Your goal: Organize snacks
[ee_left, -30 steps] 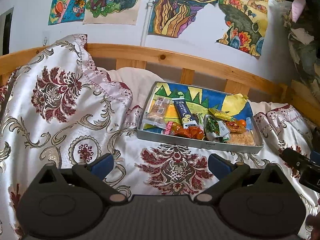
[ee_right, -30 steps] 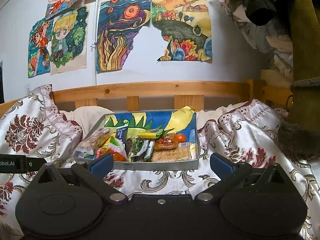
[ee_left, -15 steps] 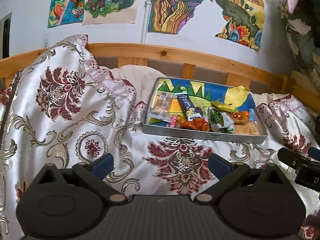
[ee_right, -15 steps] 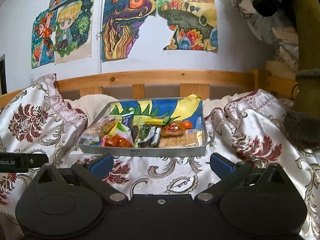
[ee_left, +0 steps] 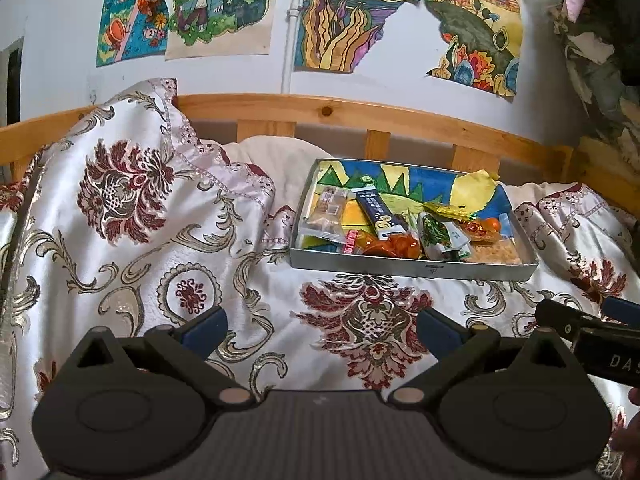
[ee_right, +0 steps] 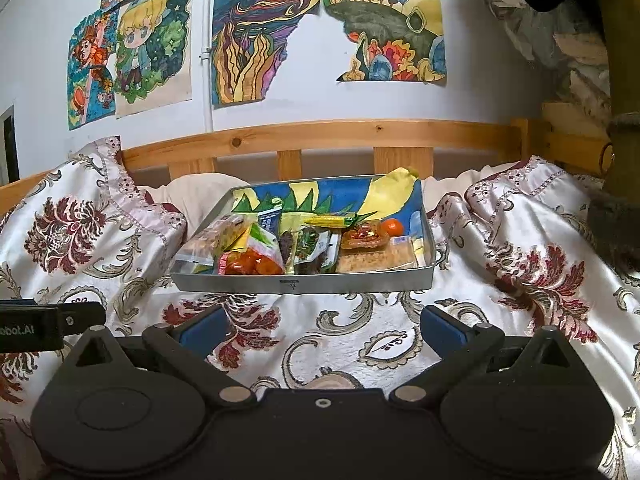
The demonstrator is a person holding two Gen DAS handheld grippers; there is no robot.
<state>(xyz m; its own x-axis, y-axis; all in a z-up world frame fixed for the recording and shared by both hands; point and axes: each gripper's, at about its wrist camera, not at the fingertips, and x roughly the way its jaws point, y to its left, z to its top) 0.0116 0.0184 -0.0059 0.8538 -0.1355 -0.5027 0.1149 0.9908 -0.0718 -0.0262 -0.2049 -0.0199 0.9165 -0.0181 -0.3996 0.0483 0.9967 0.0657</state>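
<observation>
A grey metal tray (ee_left: 412,269) (ee_right: 304,282) lies on a floral bedspread and holds several snacks: a clear pack of biscuits (ee_left: 326,216), a dark blue bar (ee_left: 376,214), an orange-red packet (ee_left: 394,246) (ee_right: 250,262), a green packet (ee_left: 438,236) (ee_right: 310,244), a crumbly slab (ee_left: 494,256) (ee_right: 374,260) and a small orange (ee_right: 391,227). My left gripper (ee_left: 322,326) is open and empty, well short of the tray. My right gripper (ee_right: 322,326) is open and empty, just in front of the tray's near wall.
The white and maroon bedspread (ee_left: 132,216) bunches up high at the left and right (ee_right: 532,232). A wooden bed rail (ee_right: 320,136) runs behind the tray. Coloured drawings hang on the wall (ee_right: 256,40). Hanging clothes (ee_right: 580,40) are at the far right.
Both views have tilted down and moved a little closer to the tray. The tray and snacks have not moved. Both grippers stay open.
</observation>
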